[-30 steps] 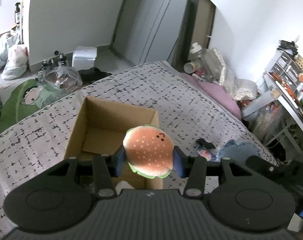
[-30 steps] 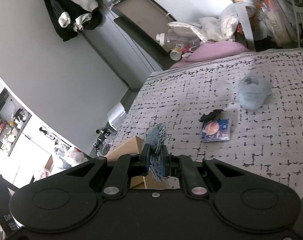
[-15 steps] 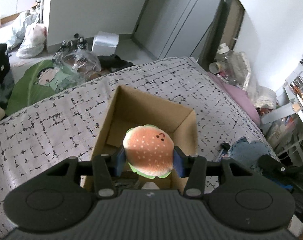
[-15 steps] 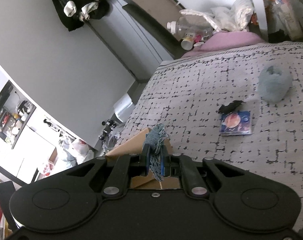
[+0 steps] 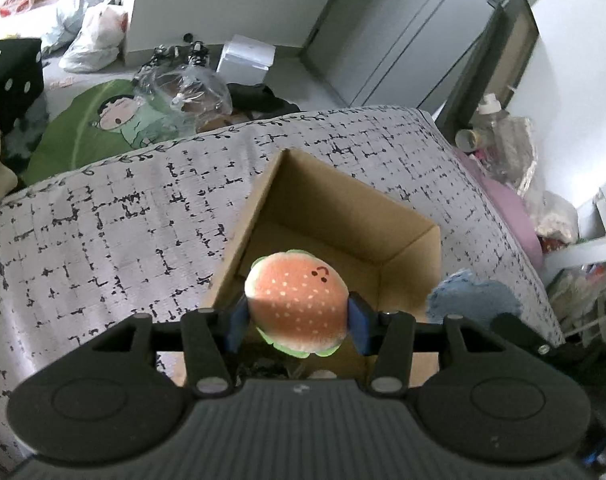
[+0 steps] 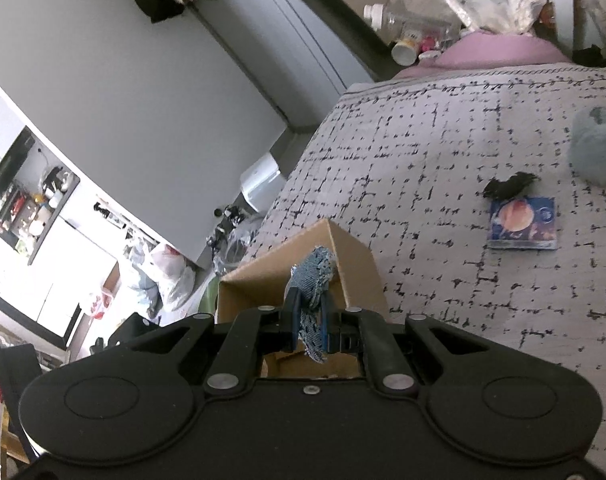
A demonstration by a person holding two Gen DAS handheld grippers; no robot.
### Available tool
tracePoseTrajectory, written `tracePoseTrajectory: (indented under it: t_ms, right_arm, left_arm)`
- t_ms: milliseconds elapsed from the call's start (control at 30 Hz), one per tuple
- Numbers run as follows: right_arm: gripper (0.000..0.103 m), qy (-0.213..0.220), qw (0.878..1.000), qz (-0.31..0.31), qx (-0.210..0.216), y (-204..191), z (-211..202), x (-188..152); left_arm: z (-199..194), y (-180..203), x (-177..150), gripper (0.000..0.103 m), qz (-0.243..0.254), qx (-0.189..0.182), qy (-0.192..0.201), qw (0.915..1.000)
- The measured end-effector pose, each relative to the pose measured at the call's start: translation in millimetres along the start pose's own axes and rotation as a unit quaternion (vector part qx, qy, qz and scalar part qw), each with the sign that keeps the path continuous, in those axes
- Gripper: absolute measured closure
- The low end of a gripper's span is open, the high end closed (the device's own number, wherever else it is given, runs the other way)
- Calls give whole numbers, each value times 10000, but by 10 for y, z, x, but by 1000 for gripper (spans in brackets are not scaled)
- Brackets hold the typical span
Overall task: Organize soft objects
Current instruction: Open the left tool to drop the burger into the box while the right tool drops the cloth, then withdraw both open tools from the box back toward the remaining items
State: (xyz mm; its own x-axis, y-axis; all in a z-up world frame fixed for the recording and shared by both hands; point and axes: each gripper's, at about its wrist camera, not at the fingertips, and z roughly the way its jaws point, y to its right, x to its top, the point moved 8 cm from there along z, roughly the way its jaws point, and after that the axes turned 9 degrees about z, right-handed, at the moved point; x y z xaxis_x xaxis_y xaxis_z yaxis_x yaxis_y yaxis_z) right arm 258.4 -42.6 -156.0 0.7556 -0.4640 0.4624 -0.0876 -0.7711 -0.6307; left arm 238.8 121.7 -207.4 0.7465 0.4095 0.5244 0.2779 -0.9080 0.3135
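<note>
Here the left gripper is clamped on a burger plush toy, its blue pads pressed against both sides of the bun, and the toy hangs over the open top of a cardboard box that sits on the bed. The right gripper is closed tight on a scrap of denim cloth, which sticks up between the narrow jaws and dangles a little below them; it too is held over the box, at the near edge. Just beside the box, on its right in the left wrist view, lies a fluffy blue toy on the patterned cover. In the right wrist view, farther out from the box across the cover, a square picture card lies flat with a small black thing touching its far edge, and the fluffy blue toy rests beyond them. Past the bed's far side from the box are a pink pillow and a plastic bottle.
</note>
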Motion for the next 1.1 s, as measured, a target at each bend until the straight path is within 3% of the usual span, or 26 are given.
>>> tracePoseTrajectory:
  t_ms: [200, 267, 333, 667, 1100]
  right_arm:
    - [89, -254, 9996, -90, -41, -31, 120, -59]
    - [68, -329, 9994, -100, 1, -28, 124, -68]
    - [53, -294, 9995, -86, 12, -8, 91, -58]
    - [51, -46, 9998, 168, -111, 345, -216, 122]
    - [45, 201, 9989, 368, -217, 773, -687, 343]
  left_arm:
    - [31, 12, 26, 41, -15, 90, -49, 9999]
    - [14, 5, 38, 38, -29, 179, -28, 9998]
    - [-10, 22, 44, 33, -23, 149, 10, 9999]
    - [-134, 242, 57, 23, 381, 281, 272, 9985]
    - [-302, 558, 58, 21, 915, 349, 475, 9941]
